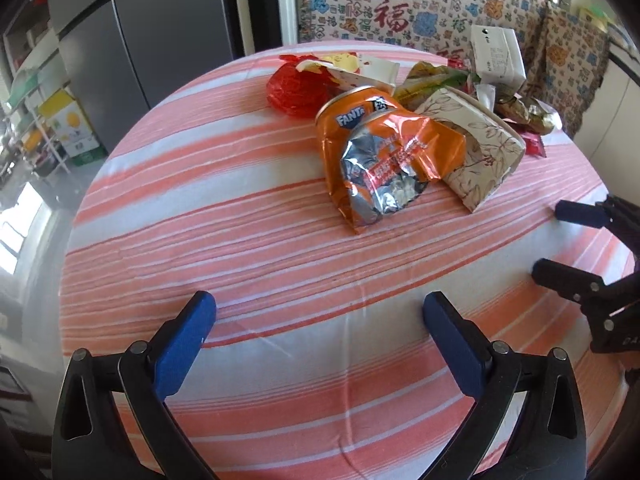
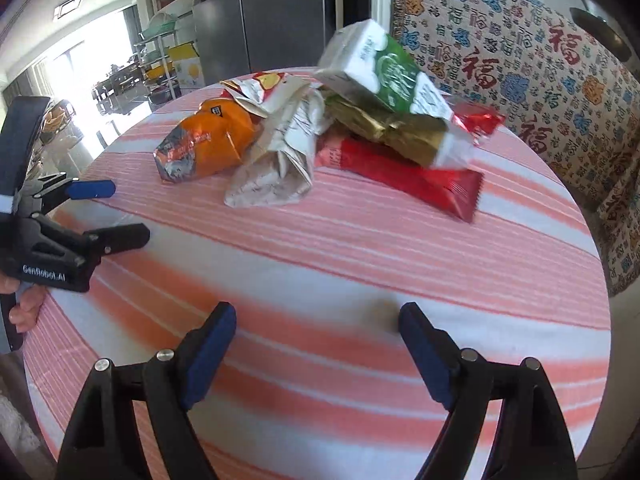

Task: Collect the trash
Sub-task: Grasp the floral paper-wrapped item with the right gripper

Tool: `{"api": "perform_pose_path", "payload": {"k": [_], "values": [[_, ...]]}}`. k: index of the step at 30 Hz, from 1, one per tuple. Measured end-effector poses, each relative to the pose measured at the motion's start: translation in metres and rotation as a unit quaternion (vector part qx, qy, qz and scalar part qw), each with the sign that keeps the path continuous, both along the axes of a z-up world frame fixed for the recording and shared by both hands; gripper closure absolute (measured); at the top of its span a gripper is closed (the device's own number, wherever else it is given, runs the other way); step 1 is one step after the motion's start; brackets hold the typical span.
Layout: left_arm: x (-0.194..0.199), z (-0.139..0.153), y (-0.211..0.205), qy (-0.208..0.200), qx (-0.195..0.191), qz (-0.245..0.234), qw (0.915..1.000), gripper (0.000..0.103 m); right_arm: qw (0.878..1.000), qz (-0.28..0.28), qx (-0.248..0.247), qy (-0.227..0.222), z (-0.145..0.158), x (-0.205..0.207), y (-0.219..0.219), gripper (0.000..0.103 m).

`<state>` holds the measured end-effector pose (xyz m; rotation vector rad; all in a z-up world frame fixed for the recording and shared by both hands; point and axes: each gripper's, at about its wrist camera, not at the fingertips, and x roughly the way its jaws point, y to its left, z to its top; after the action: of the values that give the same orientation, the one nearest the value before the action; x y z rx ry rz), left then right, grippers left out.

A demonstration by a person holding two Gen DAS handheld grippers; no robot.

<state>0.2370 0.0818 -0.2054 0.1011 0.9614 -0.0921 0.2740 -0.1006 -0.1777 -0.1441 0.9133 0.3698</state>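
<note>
A heap of trash lies at the far side of the round table with the pink-striped cloth (image 1: pixel 240 240). In it are an orange Fanta can (image 1: pixel 344 118), a crumpled orange and silver snack bag (image 1: pixel 384 168), a floral paper box (image 1: pixel 480 148) and a red crumpled wrapper (image 1: pixel 294 88). The right wrist view shows the same orange bag (image 2: pixel 204 148), the floral box (image 2: pixel 280 160), a long red wrapper (image 2: pixel 416 178), a gold bag (image 2: pixel 392 130) and a green and white pack (image 2: pixel 384 68) on top. My left gripper (image 1: pixel 320 308) and right gripper (image 2: pixel 318 316) are open and empty, short of the heap.
A grey refrigerator (image 1: pixel 160 40) stands behind the table on the left, with shelves and boxes (image 1: pixel 68 120) beside it. A seat draped in patterned cloth (image 2: pixel 540 80) stands behind the table on the right. A person's fingers (image 2: pixel 24 304) hold the left gripper's handle.
</note>
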Motion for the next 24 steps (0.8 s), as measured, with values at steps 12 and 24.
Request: {"api": "perform_pose_path", "payload": {"k": [12, 24], "values": [[0.002, -0.001, -0.003, -0.014, -0.003, 0.008, 0.9999, 0.0, 0.999, -0.018, 0.035, -0.015, 0.006, 0.056, 0.04, 0.041], [0.005, 0.0, -0.003, -0.016, -0.002, 0.017, 0.9997, 0.0, 0.995, -0.095, 0.002, -0.025, -0.002, -0.051, -0.044, 0.041]]}}
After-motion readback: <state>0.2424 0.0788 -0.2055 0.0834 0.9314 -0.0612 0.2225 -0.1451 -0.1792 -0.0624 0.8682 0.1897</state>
